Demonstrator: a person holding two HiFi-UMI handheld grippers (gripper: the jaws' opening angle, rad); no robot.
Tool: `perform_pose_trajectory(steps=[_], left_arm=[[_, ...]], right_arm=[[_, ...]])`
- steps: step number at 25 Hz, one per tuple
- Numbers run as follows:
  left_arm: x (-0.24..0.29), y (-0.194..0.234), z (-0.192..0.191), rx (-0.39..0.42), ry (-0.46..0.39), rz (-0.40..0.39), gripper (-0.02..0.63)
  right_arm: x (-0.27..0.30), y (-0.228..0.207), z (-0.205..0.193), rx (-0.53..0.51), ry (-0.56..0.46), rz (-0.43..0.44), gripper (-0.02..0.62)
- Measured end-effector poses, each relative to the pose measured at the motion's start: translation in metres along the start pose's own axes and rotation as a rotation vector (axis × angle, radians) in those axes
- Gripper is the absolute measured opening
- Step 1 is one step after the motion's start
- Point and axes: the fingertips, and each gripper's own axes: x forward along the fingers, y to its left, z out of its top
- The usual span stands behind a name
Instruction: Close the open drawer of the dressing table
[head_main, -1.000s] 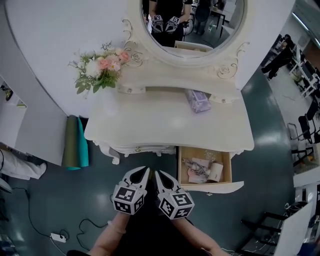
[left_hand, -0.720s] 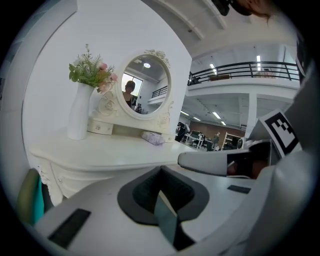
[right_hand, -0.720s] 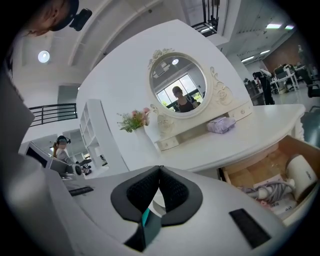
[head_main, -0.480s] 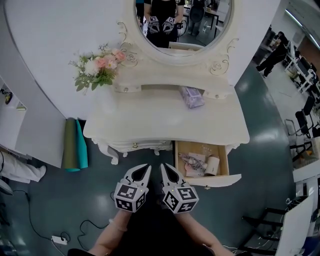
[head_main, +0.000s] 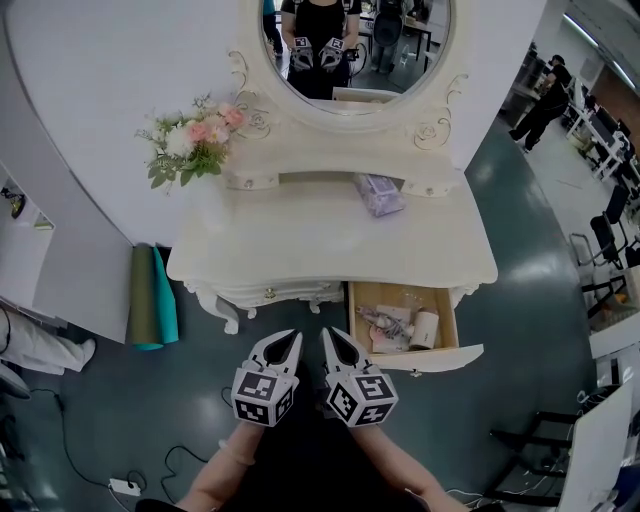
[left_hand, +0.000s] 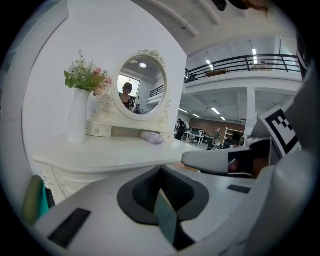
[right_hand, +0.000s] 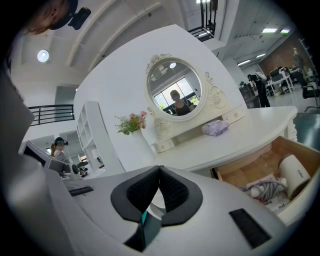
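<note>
Dressing table (head_main: 320, 238), cluttered open drawer (head_main: 432, 357)

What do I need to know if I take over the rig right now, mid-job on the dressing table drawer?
Left gripper: shut, empty.
Right gripper: shut, empty.
Both hover side by side in front of the dressing table, touching nothing.
Drawer: pulled out at the table's front right, small items inside; the right gripper is the nearer one.
Done: nothing yet.
Left: push the drawer front in until it sits flush.
</note>
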Motion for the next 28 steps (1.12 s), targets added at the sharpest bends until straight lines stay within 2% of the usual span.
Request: perform_pose_trajectory(steps=[4, 9, 12, 22, 28], left_arm=[[0.004, -0.008, -0.002, 0.008, 0.007, -0.033, 0.026], [0.019, -0.029, -0.006, 0.032, 0.026, -0.088, 0.026], [0.031, -0.047, -0.011, 0.058, 0.050, -0.136, 0.026], [0.067, -0.126, -0.022, 0.134, 0.106, -0.372, 0.026], [0.080, -0.170, -0.032, 0.160, 0.144, -0.494, 0.026]], right_arm=[[-0.004, -0.005, 0.000, -0.005, -0.013, -0.023, -0.001], [-0.019, -0.028, 0.006, -0.018, -0.049, -0.100, -0.002], [-0.035, -0.047, 0.007, -0.003, -0.075, -0.173, -0.001], [-0.107, -0.121, 0.015, 0.055, -0.186, -0.464, -0.002], [-0.147, -0.151, 0.011, 0.077, -0.227, -0.611, -0.001]])
